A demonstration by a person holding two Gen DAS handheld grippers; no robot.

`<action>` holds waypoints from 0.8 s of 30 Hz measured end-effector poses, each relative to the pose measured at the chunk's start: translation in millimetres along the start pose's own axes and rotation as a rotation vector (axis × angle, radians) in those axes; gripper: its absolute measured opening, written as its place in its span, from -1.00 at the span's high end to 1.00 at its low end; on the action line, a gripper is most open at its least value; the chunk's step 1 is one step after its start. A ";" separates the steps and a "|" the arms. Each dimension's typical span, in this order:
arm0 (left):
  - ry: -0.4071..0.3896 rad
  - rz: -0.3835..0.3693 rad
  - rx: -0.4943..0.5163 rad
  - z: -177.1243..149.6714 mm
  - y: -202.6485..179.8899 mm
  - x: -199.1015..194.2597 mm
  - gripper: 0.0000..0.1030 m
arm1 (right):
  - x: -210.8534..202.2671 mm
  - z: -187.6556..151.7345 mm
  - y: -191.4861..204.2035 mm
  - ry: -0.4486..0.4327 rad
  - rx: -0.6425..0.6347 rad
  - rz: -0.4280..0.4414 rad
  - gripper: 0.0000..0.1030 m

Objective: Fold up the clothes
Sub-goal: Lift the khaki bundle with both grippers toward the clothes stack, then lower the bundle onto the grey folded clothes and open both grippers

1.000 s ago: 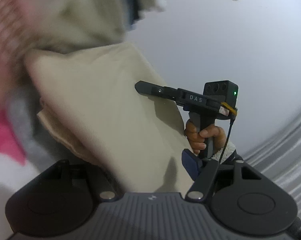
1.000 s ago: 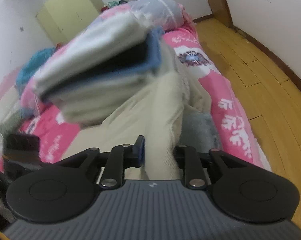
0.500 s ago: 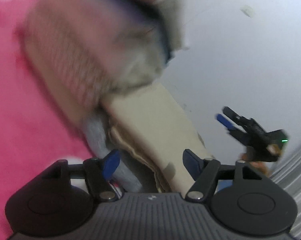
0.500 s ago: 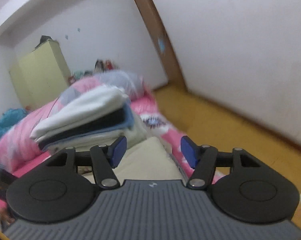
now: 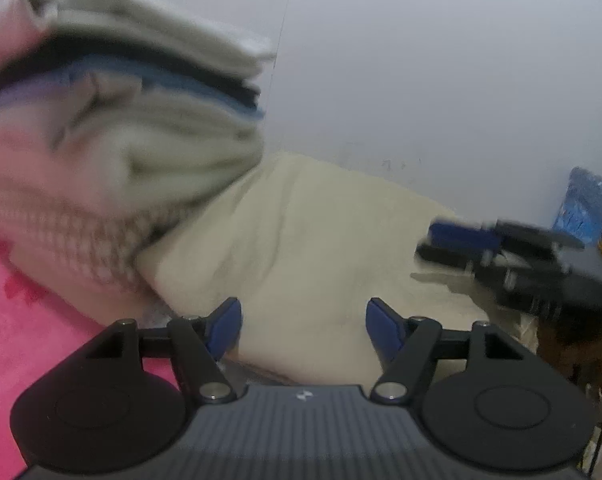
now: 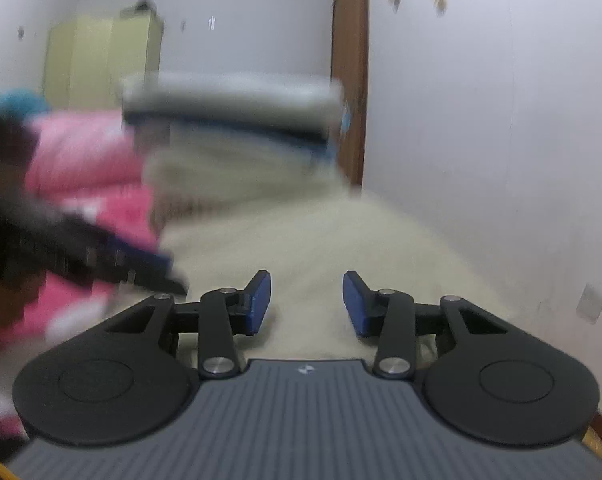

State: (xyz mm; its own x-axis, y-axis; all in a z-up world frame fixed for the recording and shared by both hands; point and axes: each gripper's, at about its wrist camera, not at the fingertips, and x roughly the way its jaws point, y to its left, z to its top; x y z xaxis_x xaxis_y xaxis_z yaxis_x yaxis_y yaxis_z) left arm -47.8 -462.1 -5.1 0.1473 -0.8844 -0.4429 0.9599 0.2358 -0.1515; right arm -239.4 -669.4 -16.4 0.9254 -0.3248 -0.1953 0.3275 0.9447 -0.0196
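A folded cream garment [image 5: 301, 256] lies on the pink bed, seen again in the right wrist view as the cream garment [image 6: 301, 240]. Behind it rises a stack of folded clothes [image 5: 133, 112], white, black and blue layers, also the stack [image 6: 237, 128]. My left gripper [image 5: 303, 328] hovers over the garment's near edge, jaws opening, nothing between them. My right gripper [image 6: 305, 304] is over the same garment with its jaws closing on nothing. Each gripper shows in the other's view: the right gripper [image 5: 461, 246] and the left gripper [image 6: 141, 268].
Pink bedding [image 5: 33, 344] spreads to the left. A white wall [image 5: 441, 60] runs behind the bed. A yellow-green cupboard [image 6: 101, 60] and a brown door [image 6: 351, 80] stand at the far end of the room. A blue bag [image 5: 581, 204] sits at the right edge.
Both grippers let go of the cream garment and drew back from it. The right gripper's jaws spread, then narrowed a little. Both views swung round, and the garment now lies flat before the stack.
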 end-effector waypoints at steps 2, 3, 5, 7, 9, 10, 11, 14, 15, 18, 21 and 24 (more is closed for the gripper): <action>-0.024 0.016 0.011 2.7 0.9 2.7 -0.55 | -3.0 3.0 -11.1 -0.039 0.026 -0.052 0.25; -0.006 0.020 0.010 0.5 4.1 9.4 -0.55 | 7.8 -6.2 -21.2 0.008 0.063 -0.083 0.24; 0.041 0.026 0.005 -5.3 11.6 24.9 -0.52 | 27.4 -23.5 -39.7 0.092 0.130 -0.141 0.30; 0.024 0.020 0.012 -7.8 13.1 22.4 -0.53 | 29.7 -29.2 -41.2 0.079 0.130 -0.148 0.29; 0.017 0.013 -0.001 -4.9 14.6 15.4 -0.53 | 29.3 -14.0 -37.4 0.100 0.087 -0.158 0.29; -0.003 0.011 -0.003 -4.5 15.4 9.2 -0.52 | 26.2 -7.6 -36.1 0.087 0.078 -0.166 0.29; -0.027 0.010 -0.004 -4.4 16.2 2.6 -0.55 | 22.3 -1.7 -36.8 0.060 0.088 -0.169 0.29; -0.004 0.044 -0.008 -1.3 19.1 7.4 -0.65 | 8.2 3.6 -42.6 -0.011 0.137 -0.156 0.29; 0.046 0.050 -0.023 -0.3 18.2 19.7 -0.64 | 13.2 -1.5 -46.6 0.019 0.163 -0.154 0.27; 0.033 0.069 -0.062 -3.6 21.3 10.6 -0.57 | 34.0 -18.3 -57.7 0.138 0.248 -0.159 0.25; -0.008 0.079 -0.082 -8.3 19.3 -33.4 -0.71 | 10.3 5.5 -46.2 0.104 0.260 -0.165 0.04; -0.020 0.069 -0.124 -13.8 15.1 -70.4 -0.77 | -29.9 13.5 -33.3 0.033 0.299 -0.151 -0.36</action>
State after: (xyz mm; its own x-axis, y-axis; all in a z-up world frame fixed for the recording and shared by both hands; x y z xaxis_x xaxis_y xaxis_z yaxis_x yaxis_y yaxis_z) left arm -46.9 -390.8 11.6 0.2175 -0.8720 -0.4385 0.9107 0.3429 -0.2302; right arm -275.4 -691.8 3.4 0.8571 -0.4536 -0.2440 0.5062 0.8293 0.2366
